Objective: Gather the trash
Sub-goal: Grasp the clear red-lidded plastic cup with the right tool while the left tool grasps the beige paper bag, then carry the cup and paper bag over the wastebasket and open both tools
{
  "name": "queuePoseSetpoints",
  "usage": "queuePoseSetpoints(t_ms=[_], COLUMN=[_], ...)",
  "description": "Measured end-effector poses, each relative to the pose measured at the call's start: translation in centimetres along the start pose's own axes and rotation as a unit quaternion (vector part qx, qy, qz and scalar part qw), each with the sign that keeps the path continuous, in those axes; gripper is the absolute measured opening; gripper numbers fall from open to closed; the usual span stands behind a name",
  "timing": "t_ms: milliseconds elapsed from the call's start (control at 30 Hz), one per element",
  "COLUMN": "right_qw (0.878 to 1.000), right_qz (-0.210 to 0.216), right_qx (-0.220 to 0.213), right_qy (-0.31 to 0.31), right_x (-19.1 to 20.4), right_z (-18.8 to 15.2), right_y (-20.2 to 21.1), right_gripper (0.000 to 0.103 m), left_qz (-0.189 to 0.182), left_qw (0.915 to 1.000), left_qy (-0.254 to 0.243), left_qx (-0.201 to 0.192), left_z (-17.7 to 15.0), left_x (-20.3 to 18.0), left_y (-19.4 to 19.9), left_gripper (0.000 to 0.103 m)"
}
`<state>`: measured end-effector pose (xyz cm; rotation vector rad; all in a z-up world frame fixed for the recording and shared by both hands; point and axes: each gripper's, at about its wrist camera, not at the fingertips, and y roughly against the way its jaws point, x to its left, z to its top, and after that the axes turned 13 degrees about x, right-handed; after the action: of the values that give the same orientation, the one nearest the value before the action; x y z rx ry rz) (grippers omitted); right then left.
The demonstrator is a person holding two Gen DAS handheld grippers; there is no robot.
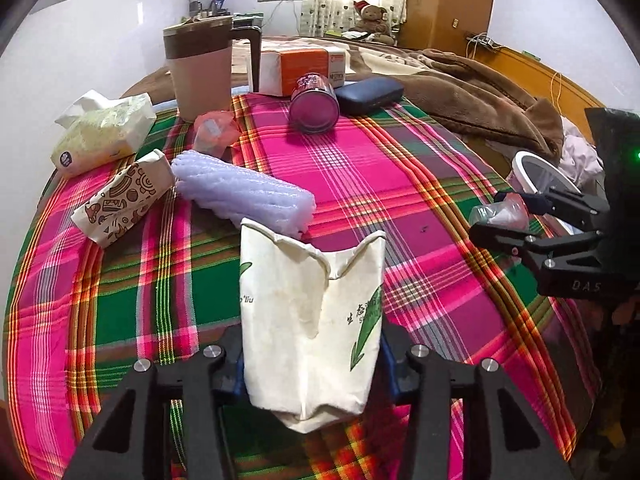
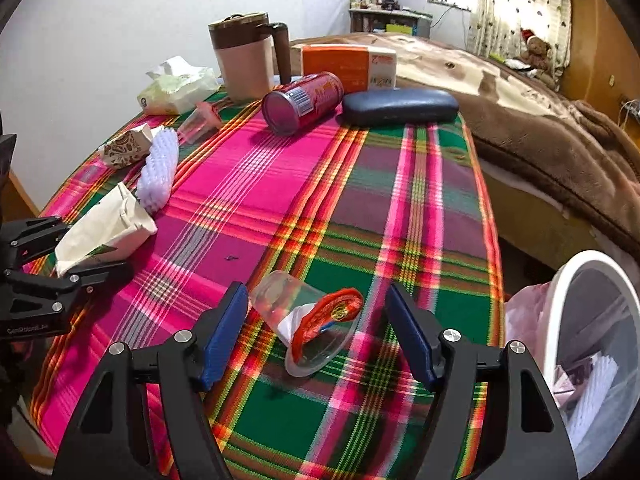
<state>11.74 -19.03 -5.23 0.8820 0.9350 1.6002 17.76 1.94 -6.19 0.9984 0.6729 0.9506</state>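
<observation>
A crumpled white paper cup (image 1: 308,320) with green print stands upright between the blue pads of my left gripper (image 1: 314,360), which is shut on it; its rim is dented. From the right wrist view the same paper cup (image 2: 108,232) sits in the left gripper (image 2: 76,248) at the table's left edge. A clear plastic cup (image 2: 308,320) with a torn red lid lies on its side on the plaid tablecloth (image 2: 360,200). My right gripper (image 2: 316,332) straddles it, open, with the pads apart from the cup. A white-rimmed bin (image 2: 560,300) holding trash stands to the right.
Further back lie a pale purple foam sleeve (image 1: 244,192), a patterned carton (image 1: 124,200), a small pinkish plastic cup (image 1: 214,132), a tissue pack (image 1: 104,132), a red can (image 1: 314,104), a dark glasses case (image 1: 368,94), a jug (image 1: 200,68) and an orange box (image 1: 300,68). A brown blanket (image 1: 480,100) covers the bed.
</observation>
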Motion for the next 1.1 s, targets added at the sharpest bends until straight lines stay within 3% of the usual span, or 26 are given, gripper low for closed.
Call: queuePoseSetpoints(t_ms=[133, 233, 700, 1100], right_qw=[1.000, 1.000, 0.999, 0.993], right_qz=[0.012, 0.015, 0.019, 0.005], right_qx=[0.000, 0.000, -0.036, -0.089], right_qy=[-0.008, -0.004, -0.017, -0.072], right_x=[-0.4, -0.2, -0.8, -4.9], right_z=[-0.2, -0.3, -1.0, -2.7], right_y=[0.1, 0.1, 2.1, 6.6], right_gripper=[0.072, 0.054, 0.054, 0.054], left_qz=[0.003, 0.004, 0.006, -0.005], left_qw=[0.9999, 0.9998, 0.9990, 0.9985], left_qy=[0.010, 0.020, 0.042, 0.020], left_qx=[-0.001, -0.003, -0.016, -0.050], left_z=[0.0, -0.1, -0.7, 0.9], left_x=[-0.1, -0.1, -1.1, -5.9], left_y=[0.1, 0.2, 1.6, 4.3], left_gripper=[0.047, 0.045, 0.042, 0.042])
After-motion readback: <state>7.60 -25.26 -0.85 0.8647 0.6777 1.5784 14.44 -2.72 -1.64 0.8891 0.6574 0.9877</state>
